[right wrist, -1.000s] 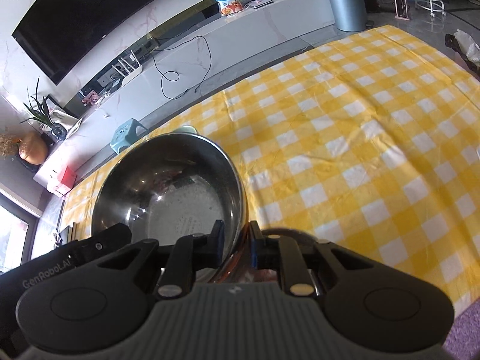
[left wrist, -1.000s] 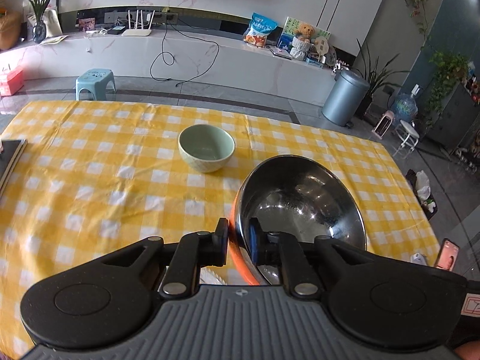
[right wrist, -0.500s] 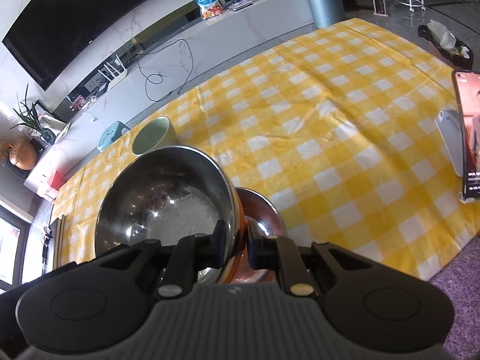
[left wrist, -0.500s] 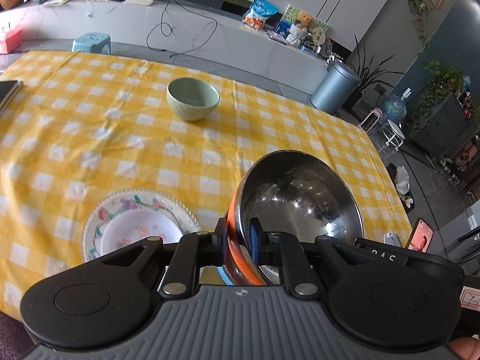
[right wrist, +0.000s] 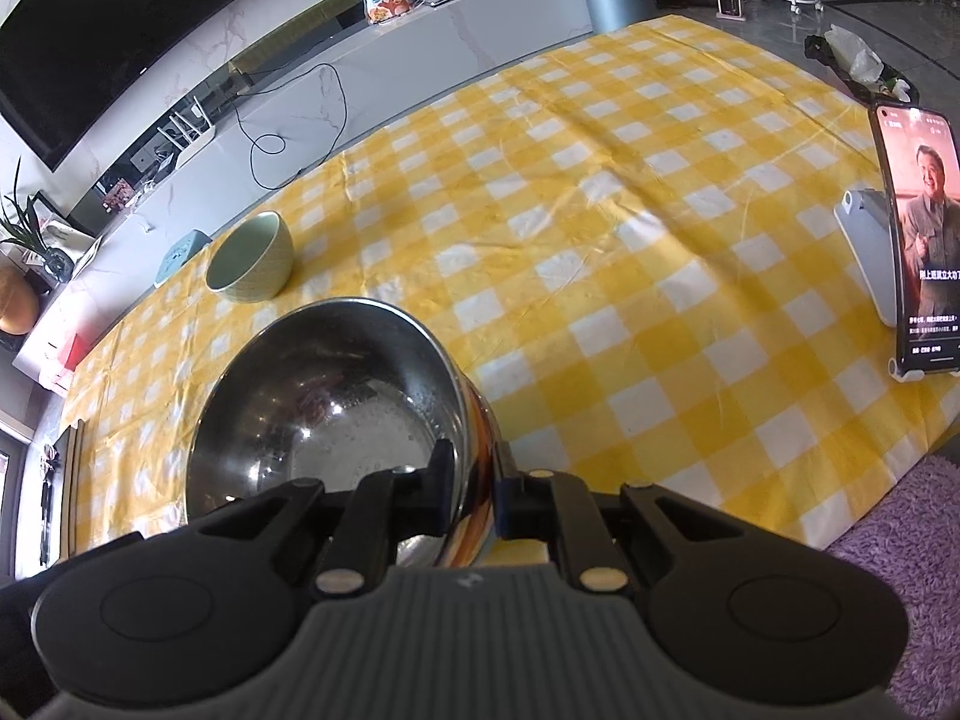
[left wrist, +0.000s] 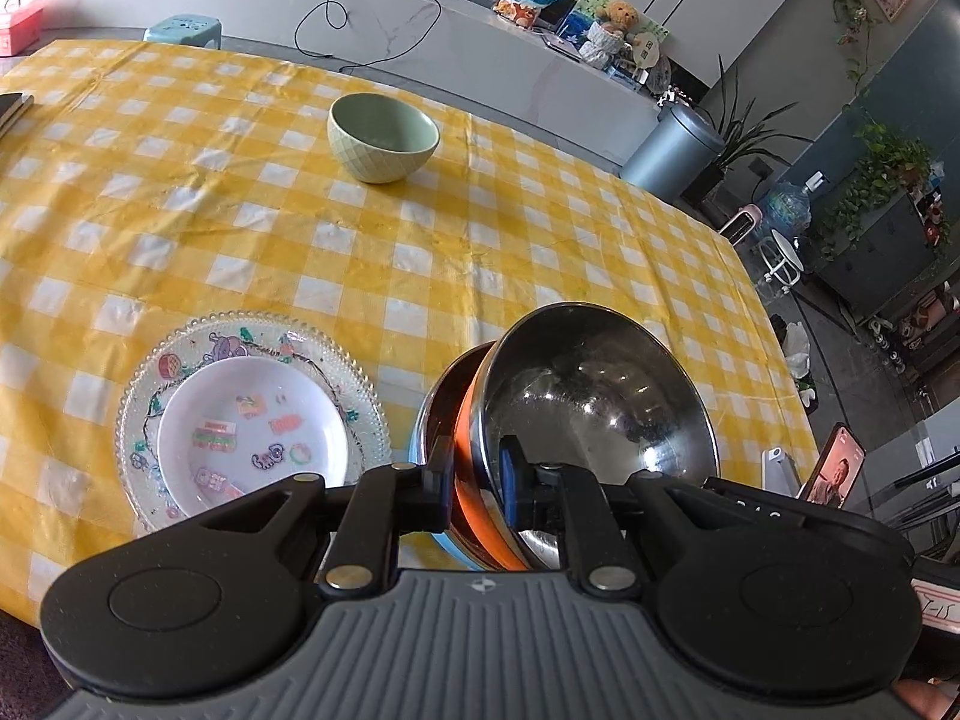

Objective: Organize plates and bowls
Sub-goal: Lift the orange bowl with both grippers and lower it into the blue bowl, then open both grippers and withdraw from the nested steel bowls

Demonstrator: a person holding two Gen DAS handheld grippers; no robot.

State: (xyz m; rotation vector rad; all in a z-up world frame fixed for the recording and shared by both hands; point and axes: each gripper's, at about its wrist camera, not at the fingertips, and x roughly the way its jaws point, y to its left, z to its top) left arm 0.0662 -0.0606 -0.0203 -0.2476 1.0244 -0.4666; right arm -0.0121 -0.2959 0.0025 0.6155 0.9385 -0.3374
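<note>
A steel bowl (left wrist: 600, 396) with an orange outer wall hangs tilted over the near part of the yellow checked table. My left gripper (left wrist: 477, 480) is shut on its left rim, one finger outside on the orange wall, one inside. My right gripper (right wrist: 474, 480) is shut on the opposite rim of the same steel bowl (right wrist: 324, 408). Just under it sits a second steel bowl with a blue outside (left wrist: 429, 531), mostly hidden. To the left, a small white plate (left wrist: 252, 426) lies on a patterned glass plate (left wrist: 252, 330). A pale green bowl (left wrist: 383, 135) stands farther back.
A phone on a white stand (right wrist: 918, 240) is propped near the table's right edge. A dark book corner (left wrist: 12, 108) shows at the far left. The pale green bowl (right wrist: 252, 267) is well behind the steel bowl. A purple rug (right wrist: 900, 540) lies below the near edge.
Both grippers have come down and back toward the near edge with the steel bowl. The stacked plates, the blue bowl and the phone have come into view.
</note>
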